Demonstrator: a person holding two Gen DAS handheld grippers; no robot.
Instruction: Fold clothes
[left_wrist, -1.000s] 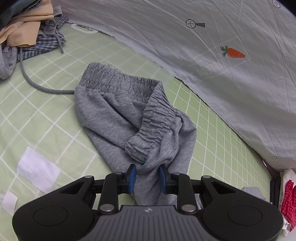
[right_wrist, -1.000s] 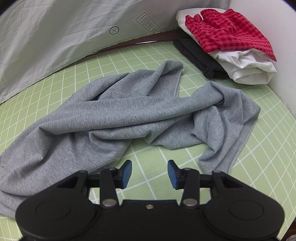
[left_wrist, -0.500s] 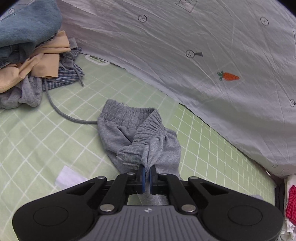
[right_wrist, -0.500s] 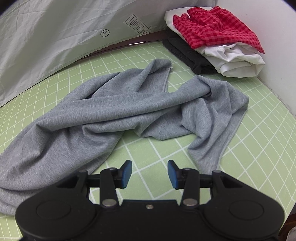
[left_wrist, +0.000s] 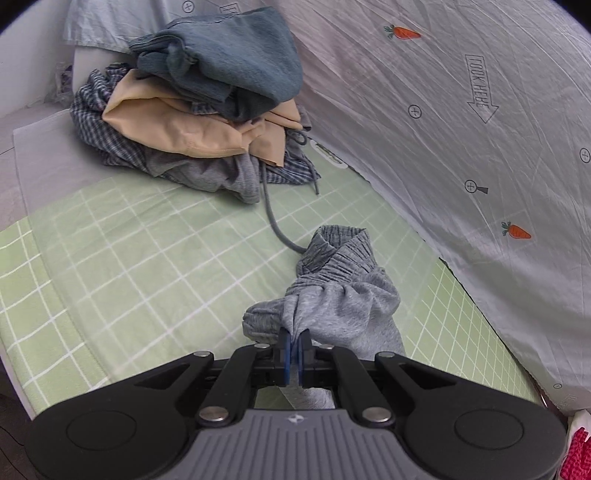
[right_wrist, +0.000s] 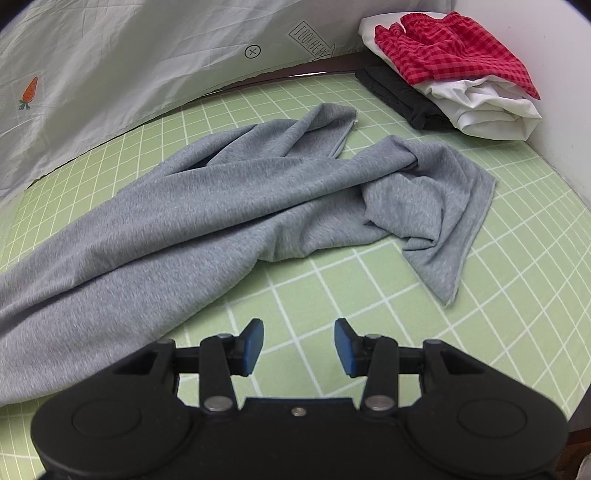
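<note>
Grey sweatpants lie on the green checked mat (left_wrist: 122, 258). In the left wrist view my left gripper (left_wrist: 294, 349) is shut on the bunched waistband end of the sweatpants (left_wrist: 340, 295), lifted a little off the mat, with a grey drawstring (left_wrist: 273, 221) trailing away. In the right wrist view the legs of the sweatpants (right_wrist: 229, 206) lie crumpled across the mat (right_wrist: 498, 280). My right gripper (right_wrist: 299, 345) is open and empty, just in front of the pant legs, above bare mat.
A pile of unfolded clothes (left_wrist: 207, 107), blue, tan and checked, sits at the mat's far left. A folded stack with red checked, white and black items (right_wrist: 454, 77) sits at the far right corner. A white sheet with carrot prints (left_wrist: 461, 122) runs along the back.
My left gripper closed on the waistband, then lifted and pulled it, bunching the fabric. The right gripper stayed open and shifted slightly over the pant legs.
</note>
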